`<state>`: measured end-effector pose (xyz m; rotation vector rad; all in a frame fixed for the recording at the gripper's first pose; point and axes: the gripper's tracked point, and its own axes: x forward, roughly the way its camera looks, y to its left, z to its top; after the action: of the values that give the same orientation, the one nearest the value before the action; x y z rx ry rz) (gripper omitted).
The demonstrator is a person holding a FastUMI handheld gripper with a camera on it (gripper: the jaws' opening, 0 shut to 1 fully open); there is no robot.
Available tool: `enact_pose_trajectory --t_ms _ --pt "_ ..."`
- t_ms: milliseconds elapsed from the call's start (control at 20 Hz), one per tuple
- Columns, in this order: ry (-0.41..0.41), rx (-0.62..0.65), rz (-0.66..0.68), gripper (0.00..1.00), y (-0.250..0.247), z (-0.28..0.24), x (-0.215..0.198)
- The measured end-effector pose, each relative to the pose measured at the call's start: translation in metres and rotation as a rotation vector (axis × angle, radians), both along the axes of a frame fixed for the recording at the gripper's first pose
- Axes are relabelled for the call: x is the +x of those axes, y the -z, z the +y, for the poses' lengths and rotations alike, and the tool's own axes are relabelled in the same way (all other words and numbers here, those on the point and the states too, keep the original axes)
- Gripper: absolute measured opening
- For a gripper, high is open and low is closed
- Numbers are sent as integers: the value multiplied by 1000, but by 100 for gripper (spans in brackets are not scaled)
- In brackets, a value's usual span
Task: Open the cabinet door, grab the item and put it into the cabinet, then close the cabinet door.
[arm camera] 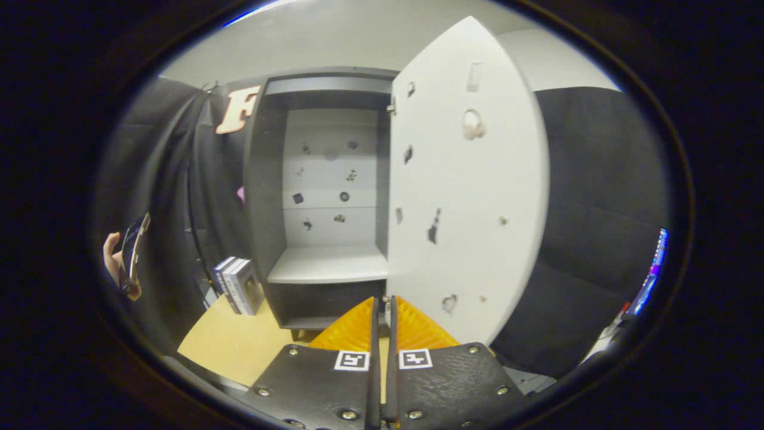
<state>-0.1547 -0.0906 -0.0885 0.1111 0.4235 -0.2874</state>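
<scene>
Looking forward along the fingers (382,313), I see them closed together, with only a thin slit between them and nothing held there. The gripper (382,322) points at the lower front edge of the cabinet (262,197), near the place where the open door (471,197) meets the cabinet body.

The door is already swung wide on its hinge side and stands to the right of the opening, so the first step of the task looks done. Inside, the shelf (328,266) is bare and lies just beyond the fingertips and a little to their left.

The item for the task, as I judge it, is the small stack of box-like things (239,285) that stands upright on the wooden surface (233,343), just beside the left outer wall of the cabinet. Whether they are books or boxes I cannot tell. Their long axis is vertical and their narrow faces turn toward the camera.

This is the relation that matters now: the item lies clearly to the left of the fingers and somewhat beyond them, while the shelf is nearly straight ahead. So the coming move probably asks for a turn to the left and for opening the fingers before they reach around the narrow side.

At the far left a person's hand (113,263) holds a phone (132,248), well apart from the item.
</scene>
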Motion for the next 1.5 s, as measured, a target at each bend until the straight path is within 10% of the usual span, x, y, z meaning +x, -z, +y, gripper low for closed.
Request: enact_pose_trajectory --t_ms 300,600,750,900,1350,1500 --pt "-287 -7 104 4 85 69 17" --pt "-386 85 217 10 163 104 26" --pt "-381 148 293 34 210 113 23" --pt "-354 163 399 93 264 116 10" --pt "-242 172 642 98 390 123 -30" --pt "-230 178 699 83 410 127 -39"
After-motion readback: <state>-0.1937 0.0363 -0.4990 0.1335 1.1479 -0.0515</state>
